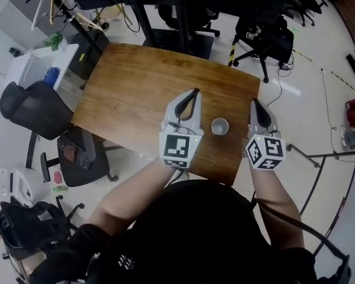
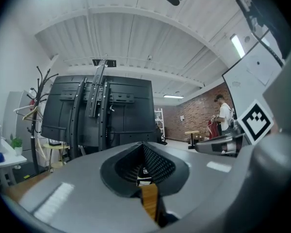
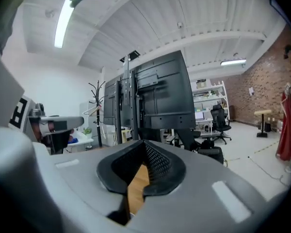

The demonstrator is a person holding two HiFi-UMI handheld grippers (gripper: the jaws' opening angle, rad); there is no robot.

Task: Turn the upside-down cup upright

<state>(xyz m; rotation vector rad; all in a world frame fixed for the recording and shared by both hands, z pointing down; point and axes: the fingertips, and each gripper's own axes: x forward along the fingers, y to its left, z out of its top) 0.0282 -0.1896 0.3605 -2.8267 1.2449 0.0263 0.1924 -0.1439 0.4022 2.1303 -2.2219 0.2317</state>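
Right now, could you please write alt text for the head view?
A small pale round cup stands mouth-up on a brown wooden table, between the left tongs and right tongs, both shut and empty.

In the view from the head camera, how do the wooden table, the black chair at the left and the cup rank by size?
Wooden table: largest by far.
Black chair: second, though it stands farther below the camera.
Cup: clearly smallest.

Bright even light from ceiling strips (image 3: 64, 21), soft shadows, heavy fisheye curvature, dark corners
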